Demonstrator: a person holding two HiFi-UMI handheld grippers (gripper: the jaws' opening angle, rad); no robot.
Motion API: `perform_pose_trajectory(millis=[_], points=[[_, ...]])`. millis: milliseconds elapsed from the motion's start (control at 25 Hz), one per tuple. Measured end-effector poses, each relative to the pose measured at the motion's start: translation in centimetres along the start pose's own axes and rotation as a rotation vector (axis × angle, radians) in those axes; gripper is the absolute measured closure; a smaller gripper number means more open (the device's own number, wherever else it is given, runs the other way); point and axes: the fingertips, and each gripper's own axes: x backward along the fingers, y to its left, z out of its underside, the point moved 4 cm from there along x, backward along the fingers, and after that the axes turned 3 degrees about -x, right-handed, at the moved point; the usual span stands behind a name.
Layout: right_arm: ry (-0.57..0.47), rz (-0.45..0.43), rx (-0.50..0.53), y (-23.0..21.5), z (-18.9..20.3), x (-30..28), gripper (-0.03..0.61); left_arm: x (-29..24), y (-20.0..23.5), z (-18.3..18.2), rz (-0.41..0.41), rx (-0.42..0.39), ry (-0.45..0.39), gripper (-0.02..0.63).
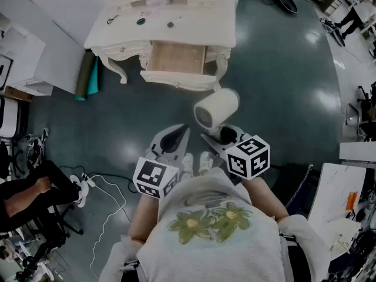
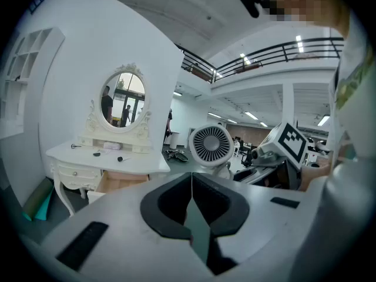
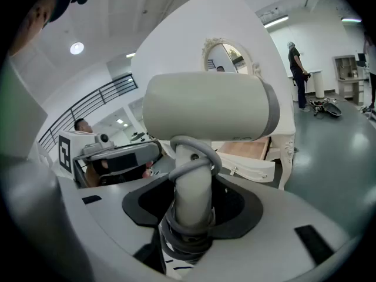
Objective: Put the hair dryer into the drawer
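A person holds the hair dryer [image 1: 216,109] out toward a white dressing table [image 1: 117,37], whose drawer [image 1: 176,59] already stands pulled out. The right gripper [image 3: 194,201] has its jaws spread wide and clamped on the dryer's cord-wrapped handle, barrel uppermost. The left gripper [image 2: 192,200] is closed on nothing (a spare, for now). The pick-up looks done. The approach and the lowering into the drawer remain, the dryer being well short of it. Rolled mats [image 1: 87,75] lean beside the table and a white cable [image 1: 111,195] trails on the floor at left. Neither appears to lie in the path.
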Motion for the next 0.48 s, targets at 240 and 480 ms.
perform_pose_trajectory(millis=[240,480], points=[[-0.005,-0.014,0.008,-0.3,0.4,0.9,0.374,0.0,-1.0,-0.3,-0.008,-0.009,-0.018,0.601],[-0.015,-0.025,0.047,-0.8,0.1,1.3,0.374,-0.3,-1.3,0.0,-0.029,-0.014,-0.032,0.601]])
